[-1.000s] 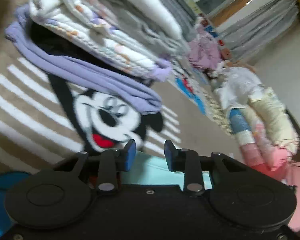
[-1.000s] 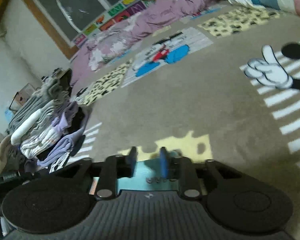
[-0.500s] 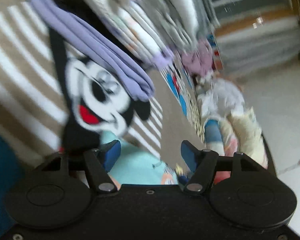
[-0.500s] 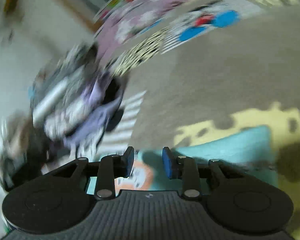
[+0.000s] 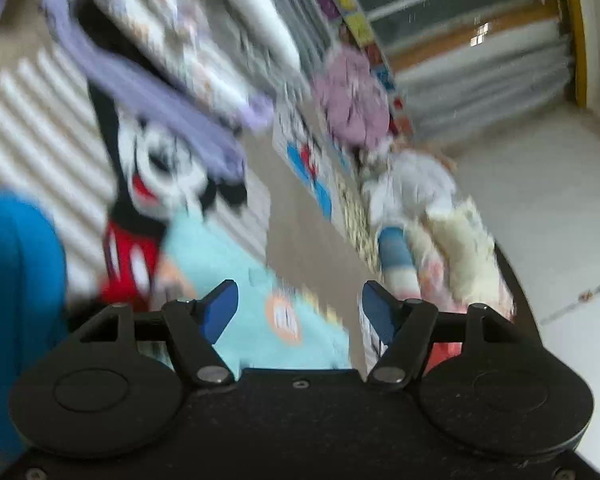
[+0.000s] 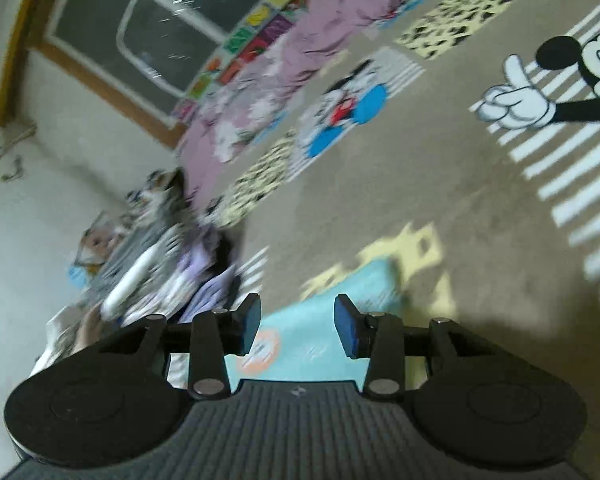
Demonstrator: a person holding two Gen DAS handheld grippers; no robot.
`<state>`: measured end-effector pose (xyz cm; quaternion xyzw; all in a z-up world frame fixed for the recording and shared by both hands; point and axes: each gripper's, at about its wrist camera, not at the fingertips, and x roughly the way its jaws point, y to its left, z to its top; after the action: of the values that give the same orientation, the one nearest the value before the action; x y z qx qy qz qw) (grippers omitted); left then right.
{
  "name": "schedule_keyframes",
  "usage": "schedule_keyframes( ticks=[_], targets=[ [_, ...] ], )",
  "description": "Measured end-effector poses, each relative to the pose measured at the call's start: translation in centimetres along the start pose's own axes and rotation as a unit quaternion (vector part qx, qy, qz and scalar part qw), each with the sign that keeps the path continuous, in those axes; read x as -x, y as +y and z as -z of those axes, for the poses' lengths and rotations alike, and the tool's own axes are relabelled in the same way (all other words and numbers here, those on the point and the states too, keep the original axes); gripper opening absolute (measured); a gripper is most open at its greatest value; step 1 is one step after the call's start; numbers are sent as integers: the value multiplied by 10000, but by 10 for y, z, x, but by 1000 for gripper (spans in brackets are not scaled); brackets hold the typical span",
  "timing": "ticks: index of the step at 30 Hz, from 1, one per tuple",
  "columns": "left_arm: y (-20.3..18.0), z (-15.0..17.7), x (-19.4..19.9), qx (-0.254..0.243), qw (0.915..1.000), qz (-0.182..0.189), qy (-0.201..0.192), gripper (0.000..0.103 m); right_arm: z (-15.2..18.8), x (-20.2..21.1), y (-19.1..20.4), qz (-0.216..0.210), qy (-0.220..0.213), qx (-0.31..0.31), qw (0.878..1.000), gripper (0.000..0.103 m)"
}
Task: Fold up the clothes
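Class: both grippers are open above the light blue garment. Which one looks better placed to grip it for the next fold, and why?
Probably the left gripper: the light blue garment fills the gap between its fingers. The right gripper has only the garment's edge there, carpet beyond.

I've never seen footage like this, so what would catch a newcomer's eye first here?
Probably the cartoon mouse rug, with its big white-gloved figure at the right wrist view's right edge. Next, the light blue garment lying flat beneath both open jaws, and the stack of folded clothes at the upper left of the left view.

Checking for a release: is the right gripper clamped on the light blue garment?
No. The right gripper is open above the light blue garment.
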<state>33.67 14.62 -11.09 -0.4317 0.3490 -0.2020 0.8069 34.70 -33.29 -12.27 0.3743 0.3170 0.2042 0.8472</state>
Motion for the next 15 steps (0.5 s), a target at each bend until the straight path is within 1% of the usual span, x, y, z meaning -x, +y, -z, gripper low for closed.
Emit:
schedule_keyframes(
  ticks=[3,5,11,14,15],
  targets=[
    [-3,33,-2,-106,9990,-275,341,68,27,23,10,-203,138,51,9997,44],
    [-1,51,1,-126,9981,-400,456,68,44,38,14,-285,215,74,9993,47],
    [-7,96,31,-351,9959,-730,398,68,103,84,23,-479,445,326,9973,48],
    [-16,116,42,-578,9934,-921,371,68,131,103,32,-384,582,742,9948,48],
    [-19,122,46,-664,9923,-985,365,68,139,107,32,-289,627,818,9943,48]
  ],
)
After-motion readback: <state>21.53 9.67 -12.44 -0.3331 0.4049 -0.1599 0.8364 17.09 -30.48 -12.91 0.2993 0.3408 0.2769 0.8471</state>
